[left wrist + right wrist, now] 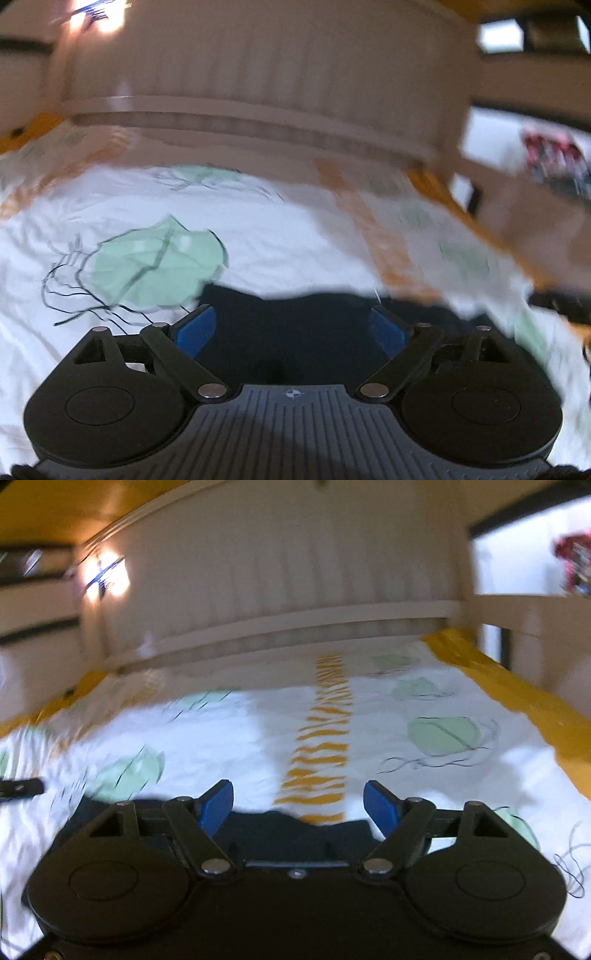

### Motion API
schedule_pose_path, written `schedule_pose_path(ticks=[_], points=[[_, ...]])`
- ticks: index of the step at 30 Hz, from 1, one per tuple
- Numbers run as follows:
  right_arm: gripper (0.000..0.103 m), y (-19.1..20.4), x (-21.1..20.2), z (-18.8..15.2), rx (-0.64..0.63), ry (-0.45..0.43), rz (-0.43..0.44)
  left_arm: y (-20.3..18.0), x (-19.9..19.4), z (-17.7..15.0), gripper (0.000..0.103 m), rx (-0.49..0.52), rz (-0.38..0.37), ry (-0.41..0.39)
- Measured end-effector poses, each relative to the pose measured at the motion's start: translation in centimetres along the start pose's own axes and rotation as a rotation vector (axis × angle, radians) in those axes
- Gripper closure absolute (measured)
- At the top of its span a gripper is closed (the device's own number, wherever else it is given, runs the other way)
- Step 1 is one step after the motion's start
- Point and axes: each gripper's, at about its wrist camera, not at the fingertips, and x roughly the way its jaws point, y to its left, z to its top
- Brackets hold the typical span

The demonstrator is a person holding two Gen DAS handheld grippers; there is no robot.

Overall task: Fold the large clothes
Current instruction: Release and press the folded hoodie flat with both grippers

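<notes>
Dark garment point(295, 321) lies flat on the bed, right under and just ahead of both grippers. Left wrist view: left gripper point(293, 326) has its blue pads point(195, 326) spread wide, nothing pinched; the navy cloth fills the gap below them and its far edge sits just past the fingertips. Right wrist view: right gripper point(297, 806) also spread wide, blue pads point(216, 805) apart and touching nothing; the same dark fabric point(280, 830) shows between and below the fingers, its edge ending about level with the fingertips. Whether any pad brushes the cloth, cannot tell.

Beyond the fingertips comes the white bedsheet point(229, 738), rumpled, printed with pale green leaf shapes point(155, 266) and thin dark scribbled lines. An orange zigzag stripe point(325, 746) runs away from between the right gripper's fingers toward the far end. Yellow border point(517, 694) edges the sheet off to the right. Farthest out, a beige ribbed headboard point(258, 66) stands across the bed. Both views blurred.
</notes>
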Motion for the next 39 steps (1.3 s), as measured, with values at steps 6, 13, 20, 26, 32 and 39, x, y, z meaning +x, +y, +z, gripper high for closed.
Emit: schedule_pose_path(ticks=[6,13,20,26,32,39], points=[[0.024,5.5,2.0,-2.2,-0.268,0.09,0.077,-2.5,3.6,-4.6,0.012,0.135,0.0,0.162],[0.024,6.8,5.5,-2.4,-0.319,0.169,0.125,-1.7,5.7,-7.0,0.001,0.095,0.012,0.201],[0.024,7.3,8.7,-1.9,-0.425,0.214,0.172,-1.6,5.5,-6.9,0.0,0.081,0.013,0.2],[0.044,8.1,10.8,-2.6,-0.49,0.288,0.216,-1.9,5.9,-6.7,0.0,0.075,0.025,0.208],[0.092,8.7,10.2,-2.9,-0.527,0.27,0.185,-1.9,6.0,-6.6,0.0,0.069,0.029,0.213],[0.093,9.4,12.2,-2.6,-0.523,0.286,0.102,-2.0,6.1,-6.4,0.0,0.069,0.037,0.229]])
